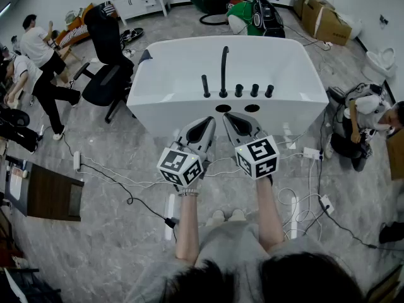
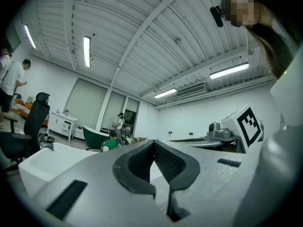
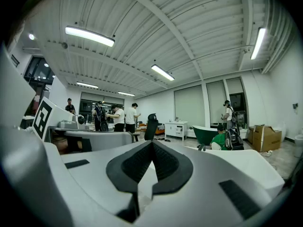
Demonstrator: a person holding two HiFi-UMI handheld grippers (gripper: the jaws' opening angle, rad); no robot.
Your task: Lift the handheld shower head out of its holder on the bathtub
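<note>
A white bathtub [image 1: 165,109] stands in front of me in the head view. On its near rim is a row of black fittings: the slim handheld shower head [image 1: 205,86] upright in its holder at the left, a tall curved spout [image 1: 223,68], then three knobs [image 1: 254,90]. My left gripper [image 1: 205,124] and right gripper [image 1: 232,120] hover side by side just short of the tub's near wall, below the fittings and apart from them. Both are shut with nothing between the jaws. The left gripper [image 2: 154,144] and the right gripper [image 3: 151,144] show their pads meeting at the tip.
A black office chair [image 1: 106,55] stands left of the tub. White and black cables and power strips [image 1: 312,153] lie on the grey floor around my feet. A dark table [image 1: 53,194] is at the left. A person sits at the right [image 1: 366,115]; others work at the back and left.
</note>
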